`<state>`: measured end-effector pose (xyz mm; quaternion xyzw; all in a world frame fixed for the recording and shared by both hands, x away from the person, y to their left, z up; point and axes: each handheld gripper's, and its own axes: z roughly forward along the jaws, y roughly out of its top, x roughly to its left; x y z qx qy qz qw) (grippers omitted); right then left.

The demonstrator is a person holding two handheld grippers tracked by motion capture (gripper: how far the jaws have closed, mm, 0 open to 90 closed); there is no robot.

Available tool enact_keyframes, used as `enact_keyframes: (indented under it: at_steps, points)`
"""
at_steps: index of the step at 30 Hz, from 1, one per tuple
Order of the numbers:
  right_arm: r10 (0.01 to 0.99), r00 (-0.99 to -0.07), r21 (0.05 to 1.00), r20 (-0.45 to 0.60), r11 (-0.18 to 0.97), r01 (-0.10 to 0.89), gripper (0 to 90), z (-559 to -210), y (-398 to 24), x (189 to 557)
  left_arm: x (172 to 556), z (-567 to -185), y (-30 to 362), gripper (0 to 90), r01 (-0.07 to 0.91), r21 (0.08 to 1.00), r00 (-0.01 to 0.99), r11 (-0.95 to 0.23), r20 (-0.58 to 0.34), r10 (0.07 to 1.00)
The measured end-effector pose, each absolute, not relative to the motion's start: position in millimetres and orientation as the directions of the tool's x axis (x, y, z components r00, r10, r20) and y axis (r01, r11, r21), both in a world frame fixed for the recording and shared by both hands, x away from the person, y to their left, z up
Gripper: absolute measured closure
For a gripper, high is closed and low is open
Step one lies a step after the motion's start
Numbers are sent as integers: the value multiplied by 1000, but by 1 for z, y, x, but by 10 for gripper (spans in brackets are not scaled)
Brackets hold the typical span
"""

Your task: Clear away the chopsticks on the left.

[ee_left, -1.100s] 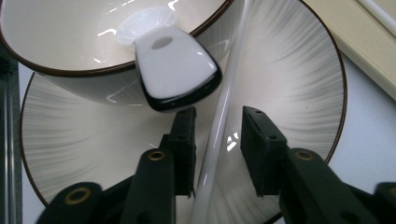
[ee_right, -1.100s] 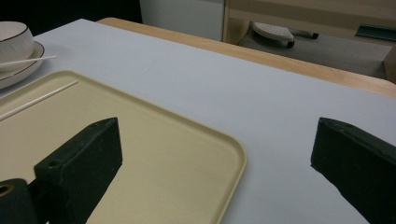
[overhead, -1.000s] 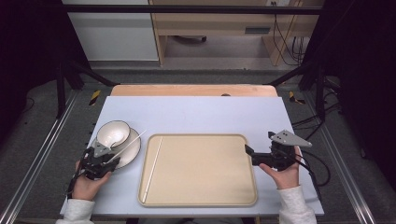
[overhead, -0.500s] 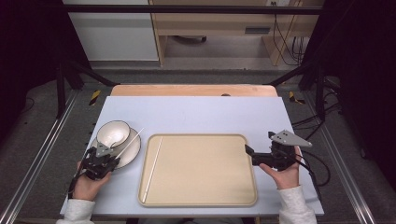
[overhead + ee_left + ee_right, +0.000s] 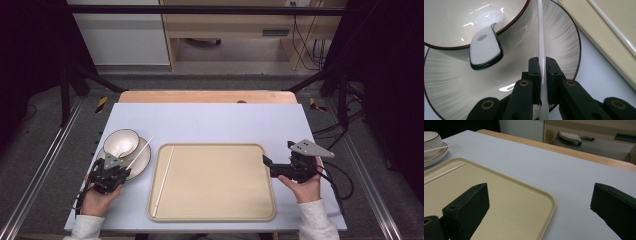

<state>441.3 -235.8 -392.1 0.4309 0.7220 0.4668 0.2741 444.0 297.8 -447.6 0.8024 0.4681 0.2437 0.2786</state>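
My left gripper (image 5: 118,169) is shut on a white chopstick (image 5: 541,47) that slants up over the striped plate (image 5: 564,42). A white bowl (image 5: 121,143) with a dark rim stands on that plate (image 5: 140,161). A white spoon (image 5: 485,47) with a dark edge leans in the bowl (image 5: 454,22). A second white chopstick (image 5: 164,181) lies along the left side of the beige tray (image 5: 215,205). My right gripper (image 5: 267,165) hangs open over the tray's right edge with nothing between its jaws; in the right gripper view the tray's corner (image 5: 544,202) lies between them.
The tray sits mid-table on a pale blue mat (image 5: 215,125). A wooden table edge (image 5: 205,96) runs along the back. Black frame legs (image 5: 65,90) stand at both far corners, and cables (image 5: 335,175) trail off the right side.
The left gripper has shifted slightly with the chopstick, still over the plate. The right gripper has not moved.
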Motion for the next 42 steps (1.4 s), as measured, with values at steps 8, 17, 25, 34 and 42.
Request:
enact_keyframes:
  at_steps: [8,17,25,34,42]
  points:
    - [879,-476,912,7,190,364,24,-391,-237,441,433,-437,285,839,578,722,426,-380,130,895]
    - [881,-473,914,9,185,362,24,-390,-238,440,421,-431,266,839,550,767,406,-329,99,908]
    - [881,-473,913,5,188,362,24,-390,-238,440,412,-430,248,839,524,795,404,-306,84,911]
    - [883,-469,916,10,181,359,24,-389,-239,440,403,-434,233,840,524,802,387,-287,76,919]
    - [885,-466,917,14,174,358,24,-388,-240,438,396,-437,220,839,534,812,352,-236,41,935]
